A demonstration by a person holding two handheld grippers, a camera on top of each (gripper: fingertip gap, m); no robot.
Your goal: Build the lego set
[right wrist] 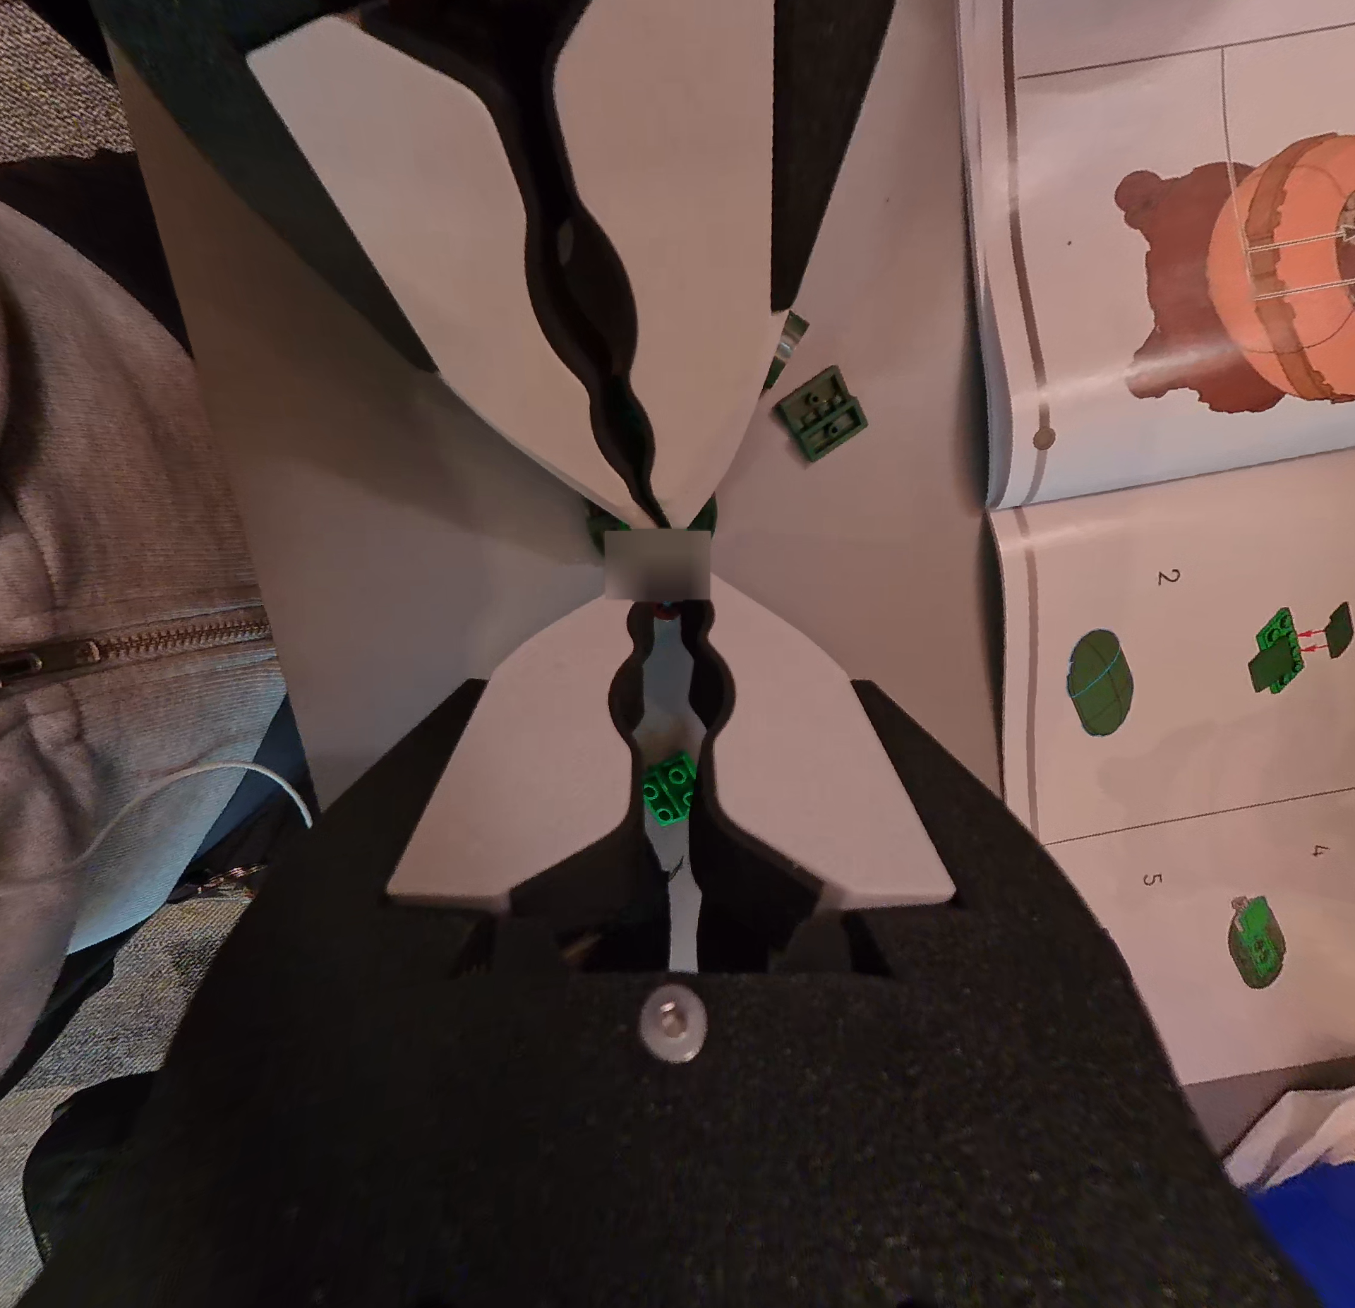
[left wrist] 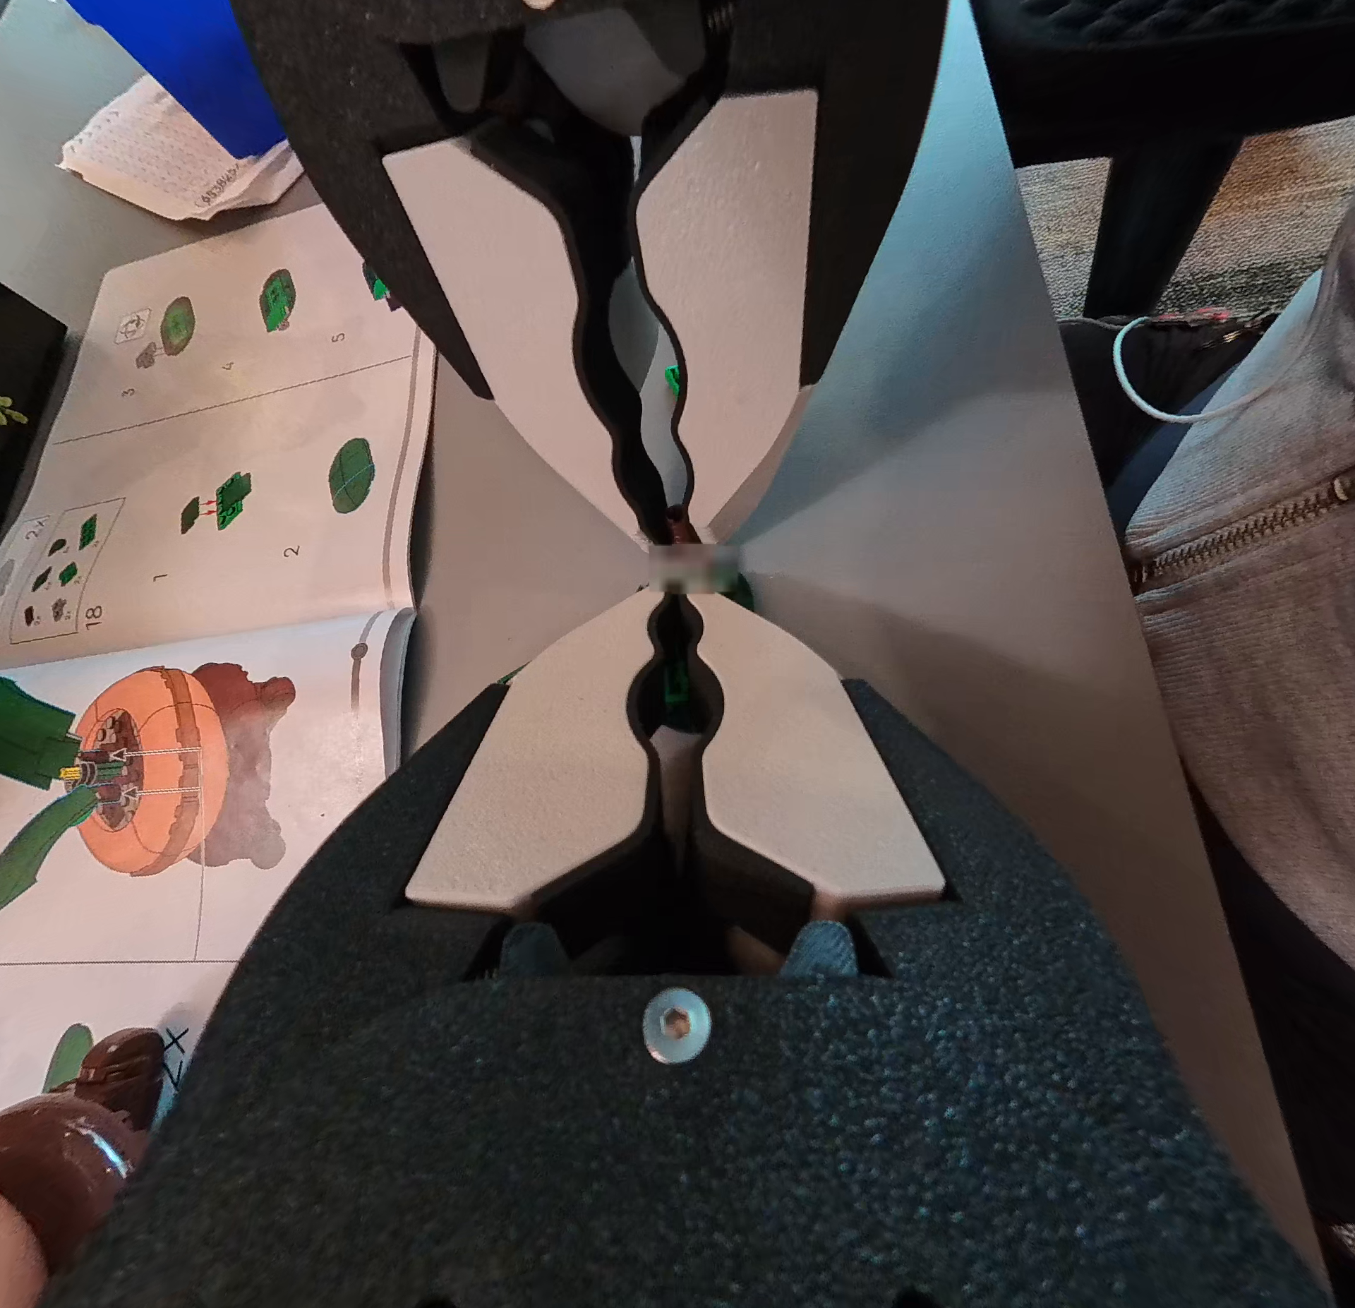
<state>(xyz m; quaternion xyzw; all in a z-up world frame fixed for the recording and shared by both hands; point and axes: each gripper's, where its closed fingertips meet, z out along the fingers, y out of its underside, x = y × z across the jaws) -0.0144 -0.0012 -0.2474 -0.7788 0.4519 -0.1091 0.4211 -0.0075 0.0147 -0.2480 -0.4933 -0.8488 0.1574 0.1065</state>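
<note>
Two grippers meeting tip to tip above a white table (right wrist: 865, 576).

Left gripper (left wrist: 678, 602) and right gripper (right wrist: 667, 609) nearly closed; contents at the tips blurred, grip impossible to tell. Bright green lego brick (right wrist: 669, 789) lying on the table, seen through the right gripper's gap. Dark green lego plate (right wrist: 821, 413) upside down beside the open instruction booklet (right wrist: 1173, 686).

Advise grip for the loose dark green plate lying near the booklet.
Pinch the dark green plate across two opposite outer edges, coming straight down from above. It lies flat on the table, hollow underside up and askew, so I'd rotate the fingers to match; it looks too thin for a side approach.
</note>
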